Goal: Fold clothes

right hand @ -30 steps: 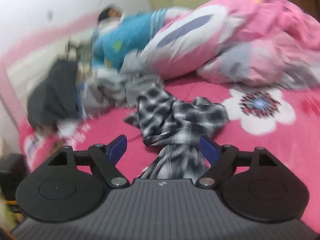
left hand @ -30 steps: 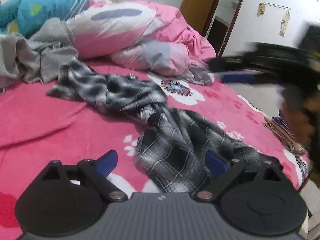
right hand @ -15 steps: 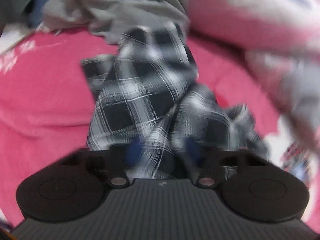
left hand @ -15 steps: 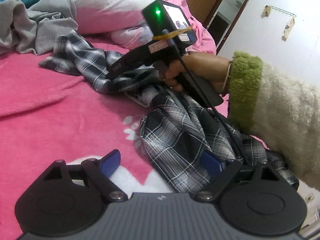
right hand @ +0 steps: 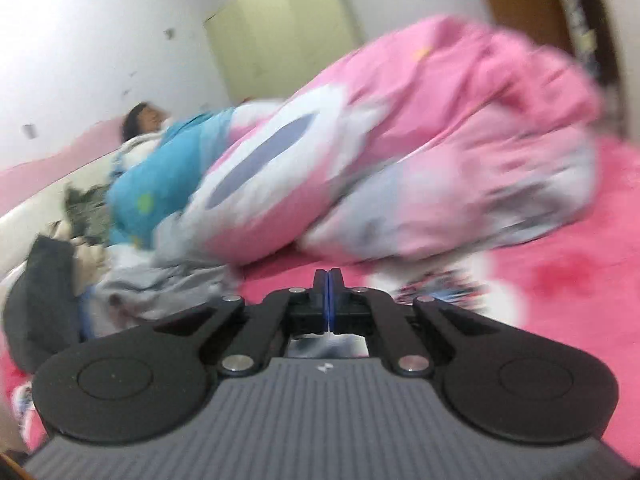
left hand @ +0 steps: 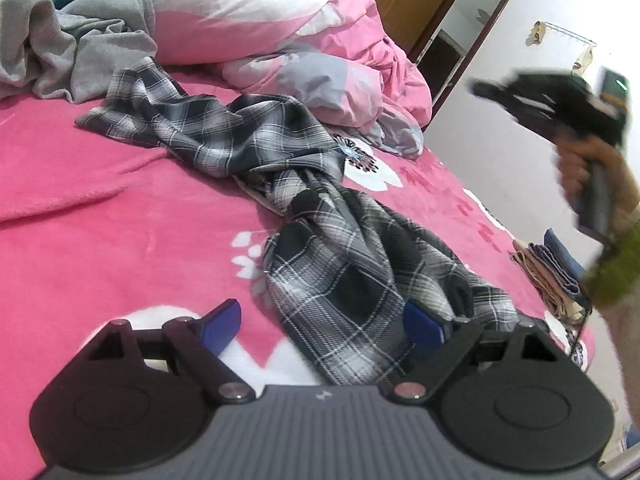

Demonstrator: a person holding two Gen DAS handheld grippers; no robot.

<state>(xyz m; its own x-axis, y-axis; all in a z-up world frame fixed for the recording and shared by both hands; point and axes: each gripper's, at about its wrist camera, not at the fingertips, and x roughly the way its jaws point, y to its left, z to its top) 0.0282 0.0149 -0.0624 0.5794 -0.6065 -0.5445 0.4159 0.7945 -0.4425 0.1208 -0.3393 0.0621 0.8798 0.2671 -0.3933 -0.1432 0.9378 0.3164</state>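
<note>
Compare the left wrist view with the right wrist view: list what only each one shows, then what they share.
Only the left wrist view shows the plaid shirt lying crumpled on the bed, the open left gripper over its near end, the right gripper seen from outside, raised and empty at the frame's right, and a doorway.

Only the right wrist view shows a person lying in blue, a pale wardrobe, and the right gripper's fingertips pressed together.

Both show the pink quilt and the pink bedsheet.
</note>
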